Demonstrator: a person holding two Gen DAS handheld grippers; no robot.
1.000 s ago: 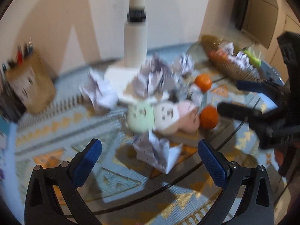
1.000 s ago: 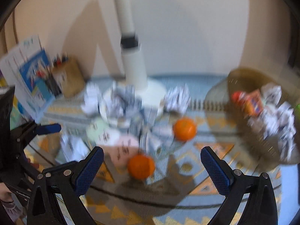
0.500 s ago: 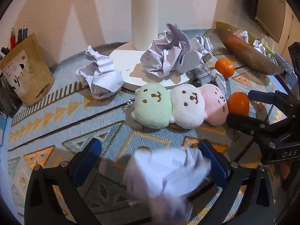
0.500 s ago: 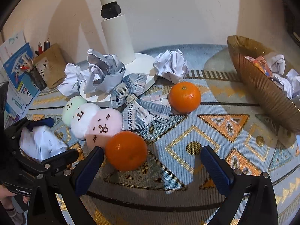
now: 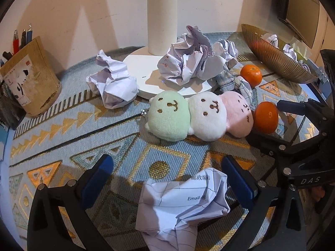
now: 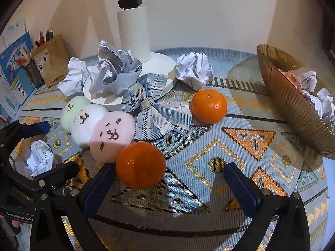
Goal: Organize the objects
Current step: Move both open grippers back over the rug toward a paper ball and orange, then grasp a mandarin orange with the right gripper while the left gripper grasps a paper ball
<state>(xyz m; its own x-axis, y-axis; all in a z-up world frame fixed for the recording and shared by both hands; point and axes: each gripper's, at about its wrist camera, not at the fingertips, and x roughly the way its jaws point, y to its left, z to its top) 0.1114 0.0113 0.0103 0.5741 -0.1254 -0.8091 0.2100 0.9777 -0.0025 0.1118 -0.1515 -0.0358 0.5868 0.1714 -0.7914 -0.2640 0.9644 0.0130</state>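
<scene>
A crumpled printed paper ball (image 5: 182, 205) lies on the patterned mat between the blue pads of my left gripper (image 5: 167, 177), which is open around it. From the right wrist the same paper ball (image 6: 40, 156) shows inside the left gripper (image 6: 48, 149). My right gripper (image 6: 169, 186) is open, with the near orange (image 6: 140, 165) between its pads, close to the left fingertip (image 6: 100, 184). In the left wrist view the near orange (image 5: 266, 117) sits between the right gripper's (image 5: 278, 123) fingers.
A green, white and pink plush trio (image 5: 199, 115) lies mid-mat beside a plaid bow (image 6: 152, 108) and a second orange (image 6: 209, 106). More paper balls (image 5: 113, 85) surround the white lamp base (image 5: 146, 79). A ribbed bowl (image 6: 293, 108) stands right, a pen holder (image 5: 27, 77) left.
Both grippers dropped toward the mat and moved forward. The paper ball now lies between the left pads, and the near orange sits between the right pads. Both stayed open.
</scene>
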